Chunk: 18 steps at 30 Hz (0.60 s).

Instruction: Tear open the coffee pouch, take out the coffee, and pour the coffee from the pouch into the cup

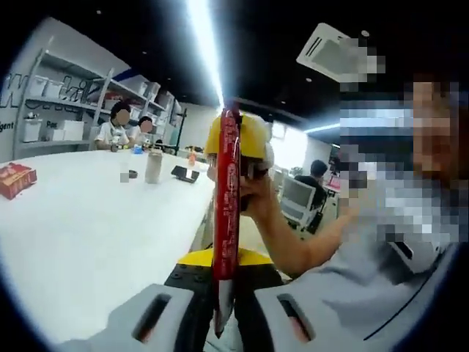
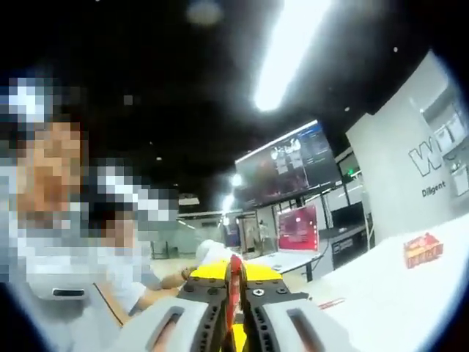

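Left hand-held gripper [image 1: 223, 312] clamps the red coffee pouch [image 1: 226, 213] upright above the table [image 1: 80, 235]; right hand-held gripper [image 2: 234, 312] pinches its far edge.

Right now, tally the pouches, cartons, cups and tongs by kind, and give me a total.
Thin red coffee pouch: 1
Flat red carton: 1
Tall beige cup: 1
Tongs, both shut on the pouch, left tongs and right tongs: 2
Total: 5
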### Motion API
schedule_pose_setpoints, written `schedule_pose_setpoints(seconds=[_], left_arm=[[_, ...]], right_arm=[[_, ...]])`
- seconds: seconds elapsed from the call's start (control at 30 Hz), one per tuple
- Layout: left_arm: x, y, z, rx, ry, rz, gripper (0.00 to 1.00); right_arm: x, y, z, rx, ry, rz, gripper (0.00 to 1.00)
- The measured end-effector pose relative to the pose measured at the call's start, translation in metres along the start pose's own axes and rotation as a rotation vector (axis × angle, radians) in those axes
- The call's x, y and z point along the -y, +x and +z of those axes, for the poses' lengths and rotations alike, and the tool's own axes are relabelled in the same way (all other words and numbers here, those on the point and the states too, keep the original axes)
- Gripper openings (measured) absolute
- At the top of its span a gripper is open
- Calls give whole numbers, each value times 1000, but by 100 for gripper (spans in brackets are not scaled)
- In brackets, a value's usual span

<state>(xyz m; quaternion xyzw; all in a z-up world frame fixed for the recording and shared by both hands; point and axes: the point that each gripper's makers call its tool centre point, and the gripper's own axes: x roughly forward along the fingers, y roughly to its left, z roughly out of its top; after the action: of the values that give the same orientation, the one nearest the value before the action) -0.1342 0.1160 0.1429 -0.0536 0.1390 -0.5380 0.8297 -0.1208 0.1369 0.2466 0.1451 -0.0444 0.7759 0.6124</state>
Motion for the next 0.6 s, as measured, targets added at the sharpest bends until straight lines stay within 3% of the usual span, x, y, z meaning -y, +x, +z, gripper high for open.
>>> schedule_pose_setpoints(seconds=[0.07,0.13,0.23,0.3,0.37,0.47,0.53,0.6], left_arm=[[-8,1,-2,-13,32,35,10],[-18,3,1,7,140,83,11],[-18,5,9,63,223,76,21],[-7,2,23,139,166,20,27],[-1,-4,39,212,160,-7,23],[9,-8,38,211,113,-51,13],[10,-8,39,218,126,-41,11],[10,-7,39,209,123,-19,11]], right_arm=[[6,-5,-3,-14,51,-16,3],[10,-6,-3,-8,103,-13,2],[11,-7,-3,-15,97,-18,2],[9,-6,-5,-24,101,-9,1],[5,-5,-8,-37,104,3,1],[-9,-5,-9,-25,160,69,1],[-12,-4,-7,6,201,96,2],[-8,-6,-9,24,187,86,2]])
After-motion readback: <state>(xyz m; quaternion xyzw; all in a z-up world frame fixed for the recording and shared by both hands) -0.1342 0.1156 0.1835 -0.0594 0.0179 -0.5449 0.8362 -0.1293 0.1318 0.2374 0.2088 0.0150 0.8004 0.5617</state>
